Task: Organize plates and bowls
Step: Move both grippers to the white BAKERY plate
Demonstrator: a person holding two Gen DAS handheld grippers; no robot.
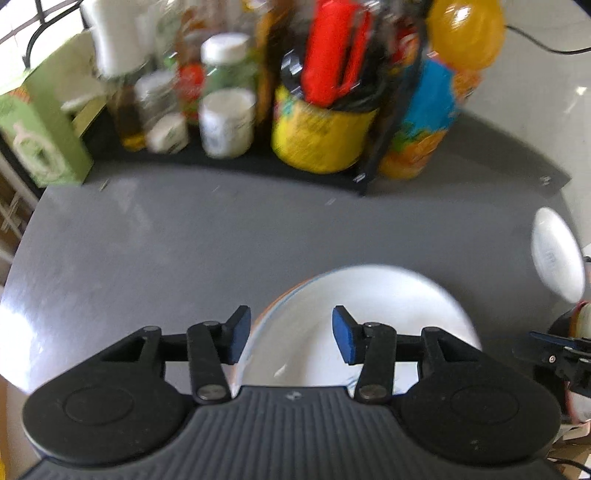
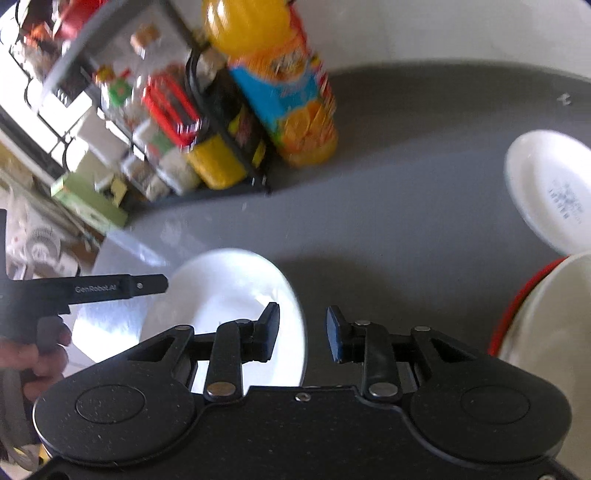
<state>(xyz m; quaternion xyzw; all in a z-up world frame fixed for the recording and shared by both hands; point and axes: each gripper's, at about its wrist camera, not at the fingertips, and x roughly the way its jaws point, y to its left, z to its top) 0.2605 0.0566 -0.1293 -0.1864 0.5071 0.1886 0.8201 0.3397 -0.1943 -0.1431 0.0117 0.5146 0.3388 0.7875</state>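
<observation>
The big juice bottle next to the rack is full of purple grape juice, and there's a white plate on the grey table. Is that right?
Not quite. The juice bottle holds orange juice, not purple, as the right wrist view shows. The rest is right: it stands next to the rack, and a white plate lies on the grey table.

Rack jars (image 1: 225, 122) motion-blurred; red-rimmed bowl (image 2: 546, 332) cut by right edge.

Grey table (image 1: 155, 240); window (image 1: 22, 22) left, glare on tabletop.
</observation>
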